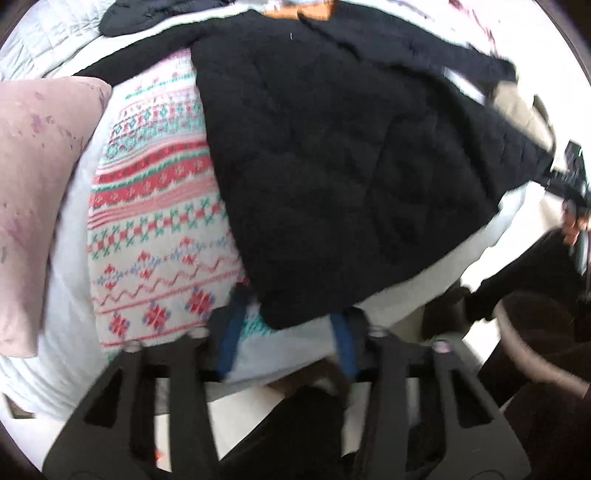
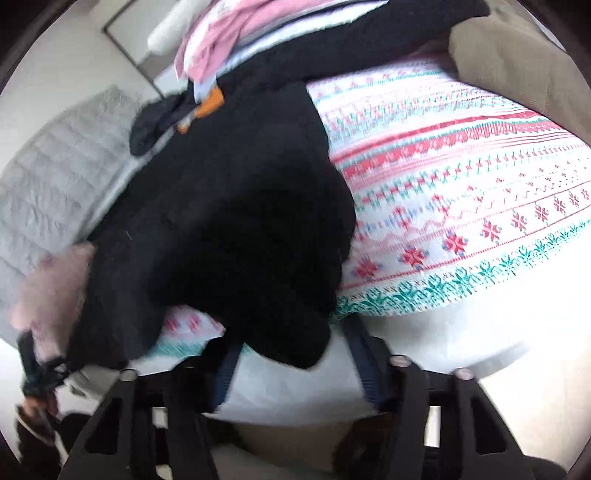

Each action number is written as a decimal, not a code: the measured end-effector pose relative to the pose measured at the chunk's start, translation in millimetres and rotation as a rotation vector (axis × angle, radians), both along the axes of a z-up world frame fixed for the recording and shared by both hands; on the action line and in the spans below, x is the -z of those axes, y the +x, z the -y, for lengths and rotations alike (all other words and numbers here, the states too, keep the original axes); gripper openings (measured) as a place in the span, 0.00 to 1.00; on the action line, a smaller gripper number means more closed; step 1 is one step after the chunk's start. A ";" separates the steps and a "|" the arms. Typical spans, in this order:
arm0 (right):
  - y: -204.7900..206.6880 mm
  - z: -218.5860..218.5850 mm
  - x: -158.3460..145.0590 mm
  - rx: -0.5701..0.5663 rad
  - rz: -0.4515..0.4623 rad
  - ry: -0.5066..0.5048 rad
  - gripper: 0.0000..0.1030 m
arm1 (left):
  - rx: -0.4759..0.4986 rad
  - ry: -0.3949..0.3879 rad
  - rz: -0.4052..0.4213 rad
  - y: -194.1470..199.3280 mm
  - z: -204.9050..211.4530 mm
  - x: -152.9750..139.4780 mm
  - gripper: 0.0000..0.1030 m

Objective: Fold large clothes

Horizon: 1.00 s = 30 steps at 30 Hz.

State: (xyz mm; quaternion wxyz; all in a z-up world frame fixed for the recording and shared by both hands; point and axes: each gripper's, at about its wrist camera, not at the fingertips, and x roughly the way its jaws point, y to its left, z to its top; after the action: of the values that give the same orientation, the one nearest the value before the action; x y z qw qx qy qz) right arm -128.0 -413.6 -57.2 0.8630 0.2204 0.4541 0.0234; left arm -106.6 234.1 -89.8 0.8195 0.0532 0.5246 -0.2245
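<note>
A large black quilted garment (image 1: 332, 166) lies spread over a patterned red, green and white blanket (image 1: 155, 221) on a white bed. In the left wrist view my left gripper (image 1: 288, 325) is open, its blue-padded fingers (image 1: 231, 332) on either side of the garment's near corner. In the right wrist view the same black garment (image 2: 236, 221) lies bunched. My right gripper (image 2: 295, 354) is open with the garment's near edge between its fingers (image 2: 364, 354). The other gripper shows at the left edge (image 2: 40, 369) and at the right edge of the left view (image 1: 569, 177).
A pink pillow (image 1: 33, 184) lies left of the blanket. A grey quilt (image 2: 48, 173) covers the far side of the bed. A tan cushion (image 2: 517, 59) sits at the upper right, pink and white clothes (image 2: 236, 33) at the top. A round basket rim (image 1: 524, 354) stands by the bed.
</note>
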 end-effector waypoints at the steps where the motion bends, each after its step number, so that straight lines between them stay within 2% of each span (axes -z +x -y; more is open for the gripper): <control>1: 1.2 0.0 -4.4 0.013 0.022 -0.007 0.46 | -0.021 -0.032 0.001 2.6 -1.1 0.7 0.37; 4: 5.6 -9.0 3.9 0.038 0.014 -0.067 0.44 | -0.100 -0.067 -0.027 13.3 -1.9 15.2 0.35; 5: 6.8 -14.6 16.1 0.036 -0.020 -0.067 0.39 | -0.128 -0.088 -0.012 14.3 -2.0 14.8 0.28; 6: 4.7 -17.8 19.6 0.055 -0.007 -0.085 0.35 | -0.145 -0.110 -0.016 16.4 -1.7 14.3 0.21; 7: 3.8 -20.6 18.1 0.062 0.013 -0.102 0.20 | -0.182 -0.142 -0.029 18.2 -2.8 12.8 0.19; 8: 4.9 -22.2 14.7 0.048 0.011 -0.086 0.12 | -0.205 -0.163 -0.036 18.5 -2.4 9.2 0.17; 9: 4.6 -19.0 5.9 0.054 0.011 -0.053 0.10 | -0.217 -0.173 -0.026 16.0 -0.4 4.0 0.16; 11: 0.1 -14.3 -13.8 0.048 0.051 -0.018 0.09 | -0.236 -0.198 0.040 11.5 -2.3 -20.6 0.15; 14: -9.4 -5.8 -65.8 0.026 0.147 -0.009 0.08 | -0.262 -0.301 0.152 1.9 -18.6 -79.1 0.13; 16: -10.0 -0.9 -99.8 0.026 0.182 -0.023 0.07 | -0.277 -0.323 0.223 0.5 -26.3 -115.1 0.12; 18: -9.3 9.3 -123.3 0.040 0.212 0.010 0.07 | -0.296 -0.335 0.279 0.2 -33.6 -143.4 0.11; 20: -12.9 13.8 -143.4 0.035 0.232 0.041 0.07 | -0.308 -0.352 0.317 0.2 -41.6 -168.0 0.08; 22: -17.4 9.9 -154.0 0.010 0.226 0.056 0.07 | -0.301 -0.364 0.319 -1.3 -44.7 -179.6 0.07; 24: -18.6 0.2 -156.5 -0.019 0.204 0.012 0.06 | -0.289 -0.335 0.308 -1.2 -42.3 -174.3 0.07; 26: -16.7 -1.8 -147.8 -0.030 0.170 -0.034 0.07 | -0.271 -0.291 0.267 -5.8 -40.6 -152.7 0.07; 29: -14.0 10.8 -103.2 -0.010 0.047 -0.080 0.07 | -0.296 -0.265 0.158 -6.2 -46.5 -102.4 0.07; 30: -12.5 17.4 -82.7 -0.001 -0.017 -0.082 0.07 | -0.315 -0.244 0.101 -6.0 -49.7 -76.7 0.07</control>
State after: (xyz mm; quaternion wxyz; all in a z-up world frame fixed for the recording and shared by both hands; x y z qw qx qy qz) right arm -140.4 -431.0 25.4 0.8673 0.1847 0.4622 0.0030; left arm -112.7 283.8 -13.1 0.8700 -0.1181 0.4536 -0.1527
